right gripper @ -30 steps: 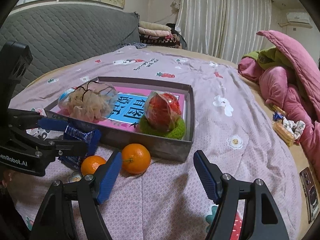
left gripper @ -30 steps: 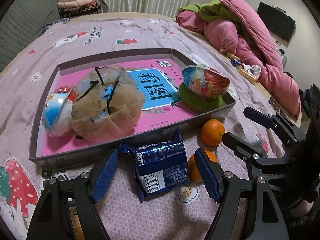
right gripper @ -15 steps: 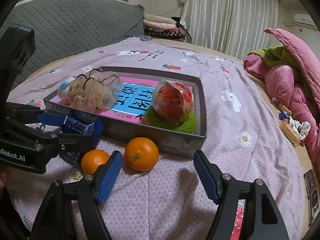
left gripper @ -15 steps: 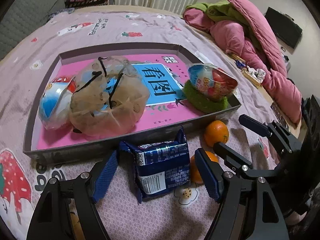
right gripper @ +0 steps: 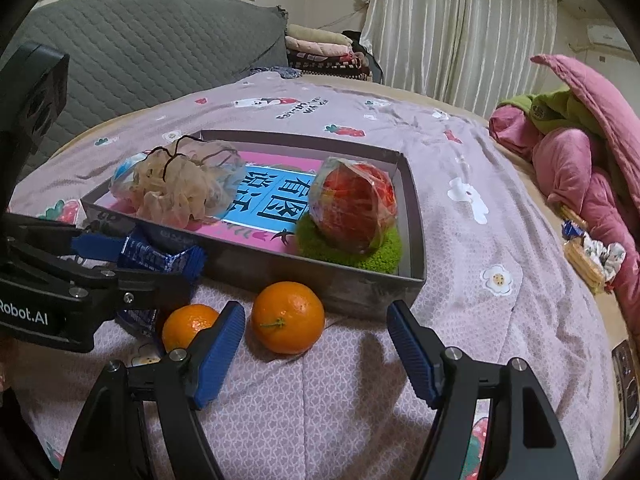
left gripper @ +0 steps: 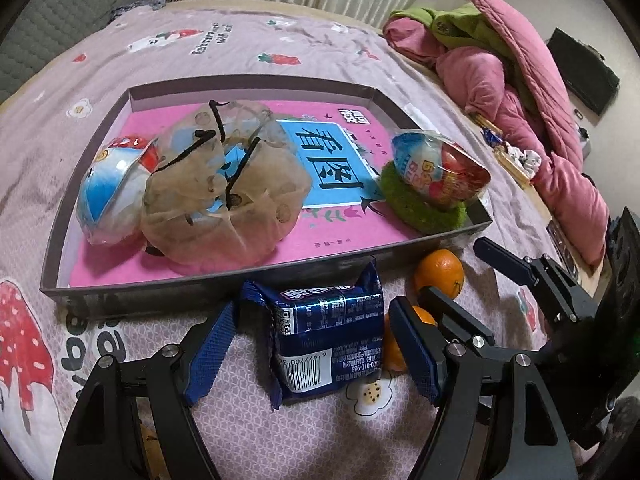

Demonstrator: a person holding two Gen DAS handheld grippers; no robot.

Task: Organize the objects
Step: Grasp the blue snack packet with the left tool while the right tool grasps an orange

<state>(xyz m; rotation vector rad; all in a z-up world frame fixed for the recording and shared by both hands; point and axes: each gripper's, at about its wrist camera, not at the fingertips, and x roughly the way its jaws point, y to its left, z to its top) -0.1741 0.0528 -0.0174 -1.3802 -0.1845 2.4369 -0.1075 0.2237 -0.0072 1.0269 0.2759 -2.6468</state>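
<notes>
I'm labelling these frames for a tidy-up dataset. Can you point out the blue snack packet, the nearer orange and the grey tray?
blue snack packet [left gripper: 328, 332]: left wrist view, middle of its wrapper.
nearer orange [right gripper: 188, 326]: right wrist view, its visible peel.
grey tray [right gripper: 360, 286]: right wrist view, front wall.

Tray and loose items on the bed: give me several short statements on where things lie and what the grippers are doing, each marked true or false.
1. The blue snack packet lies inside the tray. False: it lies on the bedspread outside the tray's near wall, between the open fingers of the left gripper.
2. Two oranges lie outside the tray. True: one orange and a second orange sit on the bedspread.
3. The right gripper is shut on an orange. False: its jaws are open and hold nothing.
4. A wrapped red ball sits on a green pad in the tray. True.
5. The beige mesh pouf is in the tray. True.
</notes>
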